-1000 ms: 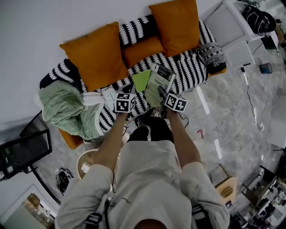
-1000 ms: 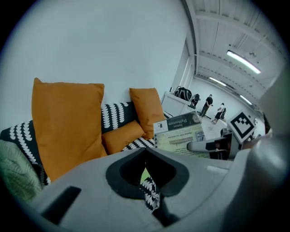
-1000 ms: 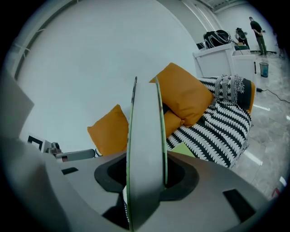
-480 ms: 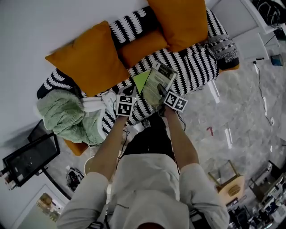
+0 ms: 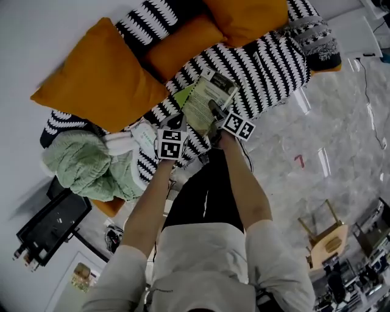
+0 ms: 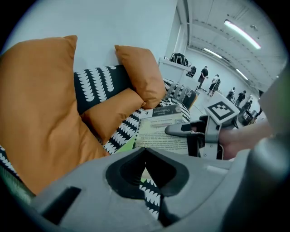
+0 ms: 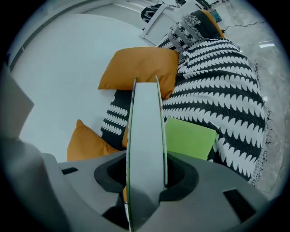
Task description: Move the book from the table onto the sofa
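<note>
Right claw was clamped on the book; its own view had the book edge-on between the jaws, both pressed against the covers. One book only; pale cover, dark band at the top with print too small to read. It sat over the seat of the sofa, off the table, roughly flat above the black-and-white throw; couldn't tell whether it touched the fabric.

Left claw hung just beside the book's left edge; jaws together, nothing between them, only throw pattern past the tips. From the left gripper view the book lay ahead with the right claw on its near edge.

One green sheet lay on the throw, partly under the book's left side; also showed right of the book in the right gripper view.

Cushions counted: three, all orange; one big at left, one smaller in the middle, one big at top right; all against the sofa back.

One green knitted blanket was bunched at the sofa's left end, well apart from the book.

One wooden stool stood on the floor at lower right.
</note>
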A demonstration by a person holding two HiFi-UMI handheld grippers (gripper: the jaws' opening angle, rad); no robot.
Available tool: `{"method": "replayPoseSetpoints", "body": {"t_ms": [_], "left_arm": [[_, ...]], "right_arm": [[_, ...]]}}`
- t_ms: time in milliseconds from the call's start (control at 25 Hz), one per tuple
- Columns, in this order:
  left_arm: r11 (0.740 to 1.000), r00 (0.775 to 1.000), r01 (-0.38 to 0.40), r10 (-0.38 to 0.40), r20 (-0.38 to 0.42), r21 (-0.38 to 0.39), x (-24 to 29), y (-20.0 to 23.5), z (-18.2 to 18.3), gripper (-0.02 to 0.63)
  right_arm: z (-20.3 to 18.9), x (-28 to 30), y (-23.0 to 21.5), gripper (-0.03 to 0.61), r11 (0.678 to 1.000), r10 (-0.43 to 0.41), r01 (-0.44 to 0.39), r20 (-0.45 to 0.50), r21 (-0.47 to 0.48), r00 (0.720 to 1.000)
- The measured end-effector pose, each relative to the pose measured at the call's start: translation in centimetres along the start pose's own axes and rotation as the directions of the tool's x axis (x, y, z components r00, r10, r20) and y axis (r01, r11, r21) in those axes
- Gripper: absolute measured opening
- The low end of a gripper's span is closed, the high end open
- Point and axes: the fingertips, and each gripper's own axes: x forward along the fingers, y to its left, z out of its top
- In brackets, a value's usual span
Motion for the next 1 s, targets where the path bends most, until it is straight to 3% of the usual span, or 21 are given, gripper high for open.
{"method": "replayPoseSetpoints", "body": {"t_ms": [200, 400, 760, 1000], "left_arm": [[1.0, 1.0, -0.016, 0.016, -0.001, 0.009, 1.1, 0.5, -1.1, 0.009], [1.0, 1.0, -0.021, 0.021, -0.001, 0.009, 1.0, 1.3, -1.7, 0.009], [1.0, 1.0, -0.007, 0.007, 0.002, 0.015, 1.5, 0.4, -2.0, 0.009], [1.0, 1.0, 0.011, -0.011, -0.004, 0.02, 1.8, -0.4, -2.0, 0.009]], "right_arm": [[-0.3, 1.4, -1.5, 0.161, 1.0, -0.008, 0.007, -0.03, -0.028, 1.0], [0.1, 2.6, -2.1, 0.161, 0.999, -0.032, 0.032, 0.0, 0.008, 0.999], [0.4, 2.8, -3.7, 0.252, 0.957, -0.204, 0.196, -0.013, -0.214, 0.979], [1.6, 1.5, -5.3, 0.267, 0.923, -0.288, 0.275, -0.007, -0.27, 0.958]]}}
